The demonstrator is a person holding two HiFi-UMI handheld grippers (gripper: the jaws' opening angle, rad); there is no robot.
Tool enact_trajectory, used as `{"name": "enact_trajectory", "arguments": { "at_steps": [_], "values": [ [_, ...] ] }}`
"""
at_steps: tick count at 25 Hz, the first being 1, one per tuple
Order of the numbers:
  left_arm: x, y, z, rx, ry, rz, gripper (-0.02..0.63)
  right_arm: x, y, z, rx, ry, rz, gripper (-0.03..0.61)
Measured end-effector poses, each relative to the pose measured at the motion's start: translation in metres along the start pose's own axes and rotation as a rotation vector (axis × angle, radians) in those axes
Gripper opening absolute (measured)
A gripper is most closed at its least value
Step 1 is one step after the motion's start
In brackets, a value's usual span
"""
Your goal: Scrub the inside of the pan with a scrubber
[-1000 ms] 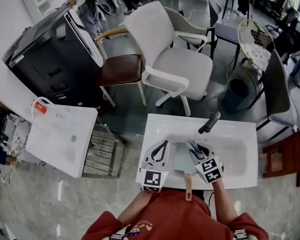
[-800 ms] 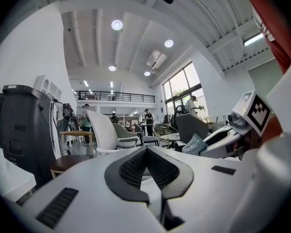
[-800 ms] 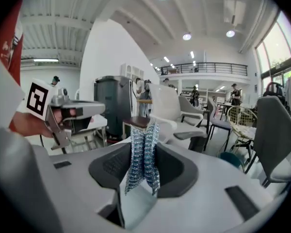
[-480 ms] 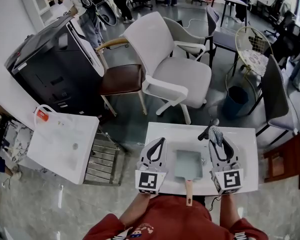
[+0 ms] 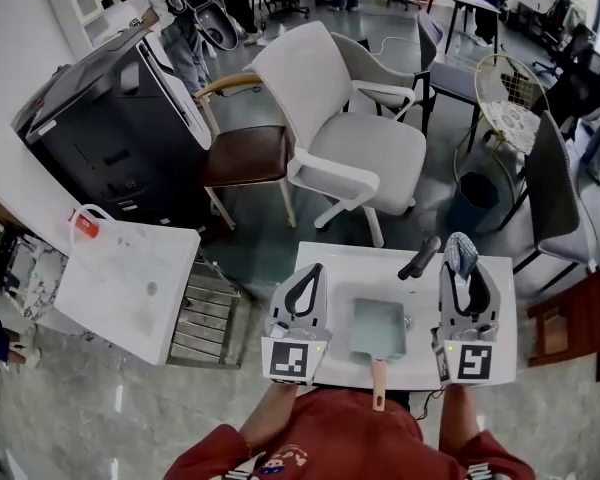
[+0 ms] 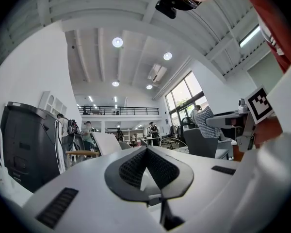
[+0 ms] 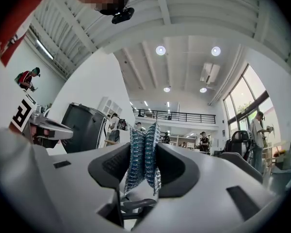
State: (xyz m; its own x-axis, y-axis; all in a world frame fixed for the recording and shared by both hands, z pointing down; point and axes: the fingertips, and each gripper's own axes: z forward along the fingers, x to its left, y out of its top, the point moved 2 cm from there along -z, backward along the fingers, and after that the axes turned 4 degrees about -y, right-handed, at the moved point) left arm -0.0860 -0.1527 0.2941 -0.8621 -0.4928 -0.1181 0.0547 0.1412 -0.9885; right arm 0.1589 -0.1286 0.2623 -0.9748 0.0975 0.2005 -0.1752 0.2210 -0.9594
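A square pale-green pan point(image 5: 377, 328) with a wooden handle point(image 5: 378, 379) lies in the white sink point(image 5: 495, 286), its inside bare. My left gripper point(image 5: 309, 271) is held up over the sink's left rim, shut, with nothing between its pads point(image 6: 136, 166). My right gripper point(image 5: 461, 260) is raised over the right part of the sink, apart from the pan, shut on a blue mesh scrubber point(image 5: 460, 252). In the right gripper view the scrubber point(image 7: 144, 155) is pinched upright between the jaws. Both gripper views look out at the room and do not show the pan.
A black faucet point(image 5: 419, 251) rises at the sink's back edge, just left of the scrubber. A second white basin point(image 5: 125, 288) and a metal grate point(image 5: 204, 313) lie to the left. Chairs point(image 5: 330, 118), a black cabinet point(image 5: 100, 128) and a blue bin point(image 5: 474, 200) stand beyond.
My right gripper has lifted out of the pan with the scrubber and moved right and up. The left gripper has risen slightly. The pan now lies uncovered.
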Motion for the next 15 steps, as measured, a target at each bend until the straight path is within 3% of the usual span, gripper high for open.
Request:
{"name": "enact_trajectory", "arguments": {
  "at_steps": [3,15],
  "values": [
    [-0.0051,-0.0016,-0.0021,0.054,-0.003,-0.03,0.011,-0.0002,-0.003,0.0003,0.005,0.003,0.003,0.169],
    [-0.0103,-0.0021,-0.0022,0.058,-0.014,-0.023,0.011,0.0017,-0.0097,0.002,0.015,-0.003,0.006,0.166]
  ]
}}
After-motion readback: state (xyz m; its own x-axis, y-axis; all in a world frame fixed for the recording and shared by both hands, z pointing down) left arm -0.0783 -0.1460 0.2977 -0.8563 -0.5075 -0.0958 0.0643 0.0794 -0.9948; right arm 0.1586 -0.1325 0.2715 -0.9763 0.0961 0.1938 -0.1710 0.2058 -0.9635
